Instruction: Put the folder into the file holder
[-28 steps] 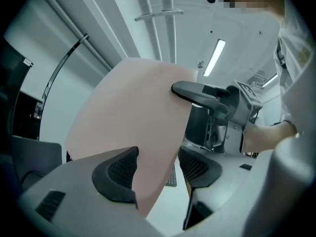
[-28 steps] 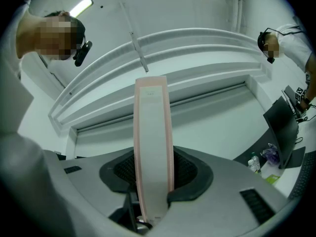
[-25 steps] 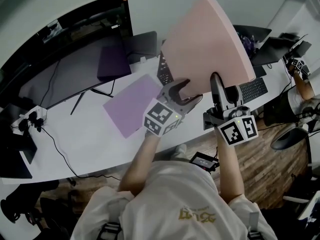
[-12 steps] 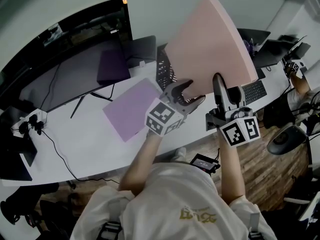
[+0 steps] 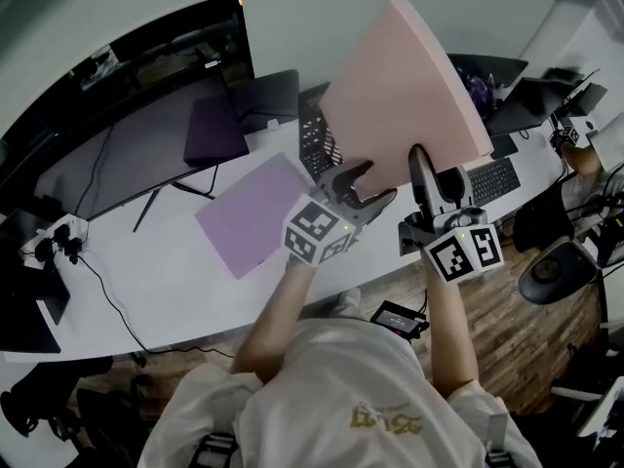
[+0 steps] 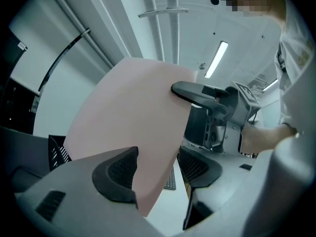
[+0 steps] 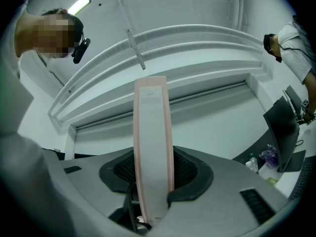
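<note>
Pink folder [image 5: 405, 86] is up in the air over the counter [image 5: 175, 271], tilted back and standing roughly on edge, so the head view gets one big plain face of it. It's a fat one, box-file thick. In the right gripper view you look straight along its narrow edge [image 7: 153, 132]: a pale grey strip with thin pink borders down both sides. No label that I can read, and the face is a matte salmon-pink all over.

Right claw [image 5: 434, 169] is clenched on that lower edge, both pads pressed on the folder's two sides [image 7: 153, 174]. Left claw [image 5: 375, 183] is spread wide around the folder's bottom corner. In its own view [image 6: 159, 168] the pink sheet [image 6: 133, 117] lies against one pad, with a clear gap to the other, so it's not squeezing anything.

Black mesh file holder [image 5: 314, 144] sits on the counter behind and below the folder, partly hidden by it, and the folder is well clear of it. A flat purple folder [image 5: 249, 214] lies on the counter just left of the claws. A keyboard [image 5: 494, 175] is off to the right.
</note>
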Motion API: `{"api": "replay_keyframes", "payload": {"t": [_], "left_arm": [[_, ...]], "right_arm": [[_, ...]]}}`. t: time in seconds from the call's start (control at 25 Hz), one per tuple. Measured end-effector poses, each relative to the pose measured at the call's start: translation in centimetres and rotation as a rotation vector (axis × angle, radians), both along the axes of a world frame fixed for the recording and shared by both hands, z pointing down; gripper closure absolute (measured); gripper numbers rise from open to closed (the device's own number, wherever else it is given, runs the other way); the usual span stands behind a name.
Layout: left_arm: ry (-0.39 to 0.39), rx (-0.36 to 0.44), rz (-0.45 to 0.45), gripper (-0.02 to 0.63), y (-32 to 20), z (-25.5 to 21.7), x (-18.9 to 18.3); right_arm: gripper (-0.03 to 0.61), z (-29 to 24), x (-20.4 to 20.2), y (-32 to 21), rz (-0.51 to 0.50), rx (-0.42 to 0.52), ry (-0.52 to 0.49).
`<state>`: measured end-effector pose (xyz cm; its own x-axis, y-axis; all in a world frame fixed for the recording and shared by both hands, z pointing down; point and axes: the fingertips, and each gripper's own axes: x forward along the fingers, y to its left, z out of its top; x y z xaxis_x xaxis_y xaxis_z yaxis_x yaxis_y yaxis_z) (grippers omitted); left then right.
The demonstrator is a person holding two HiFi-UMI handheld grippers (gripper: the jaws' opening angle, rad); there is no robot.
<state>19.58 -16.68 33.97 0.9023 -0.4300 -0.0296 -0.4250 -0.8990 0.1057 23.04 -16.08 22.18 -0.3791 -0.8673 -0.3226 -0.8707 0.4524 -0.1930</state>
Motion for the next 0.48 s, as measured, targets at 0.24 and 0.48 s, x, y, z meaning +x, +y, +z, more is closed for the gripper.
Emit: {"api": "replay_keyframes", "payload": {"t": [0.24,0.48], "left_arm": [[-0.001,-0.039,-0.015,0.331,-1.6,1.6,0.2],[-0.002,-0.087,-0.025,0.331,-3.0,3.4,0.3]], "right_arm": [[0.402,1.5,-0.2,-2.0,-0.021,-0.028,0.031],[0.402,3.1,-0.5,-3.9,-0.041,-0.067,0.057]]}}
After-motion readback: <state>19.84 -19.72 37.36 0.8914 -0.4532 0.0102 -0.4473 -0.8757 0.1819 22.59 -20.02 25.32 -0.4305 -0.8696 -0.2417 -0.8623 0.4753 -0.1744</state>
